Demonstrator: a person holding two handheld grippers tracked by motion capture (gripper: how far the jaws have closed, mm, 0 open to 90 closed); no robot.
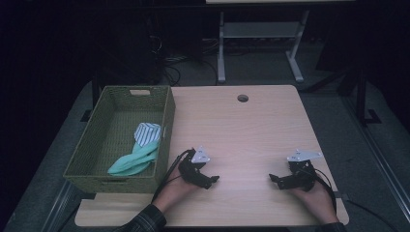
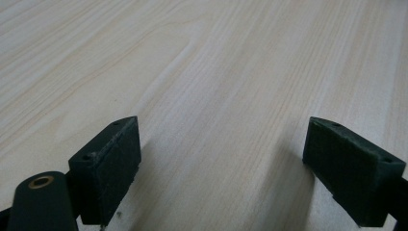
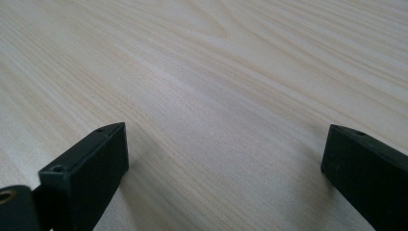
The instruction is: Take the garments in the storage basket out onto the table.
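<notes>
In the high view, a woven green basket is seen on the left part of the table, with a mint-green cloth and a blue-and-white striped cloth lying inside it, the striped one at the far end of the green one. The left gripper is held low over the table just beside the basket's near right corner, and the right gripper is held well apart from it, toward the table's right edge. Both point inward, toward each other. Nothing is carried by either. The cloths appear to be the things being worked with, and they are judged to be already stowed, so a resting pose between steps is the likeliest reading.

In the left gripper view, the jaws are spread wide, with bare wood grain between the pads. If a cloth is to be taken from the basket, the gripper should be lifted over the wall first, not dragged across it, and a raised fold should be pinched rather than a flat layer.

In the right gripper view, the jaws are likewise released, and bare table is seen between them. This gripper is best kept clear and low until a second hold is needed.
</notes>
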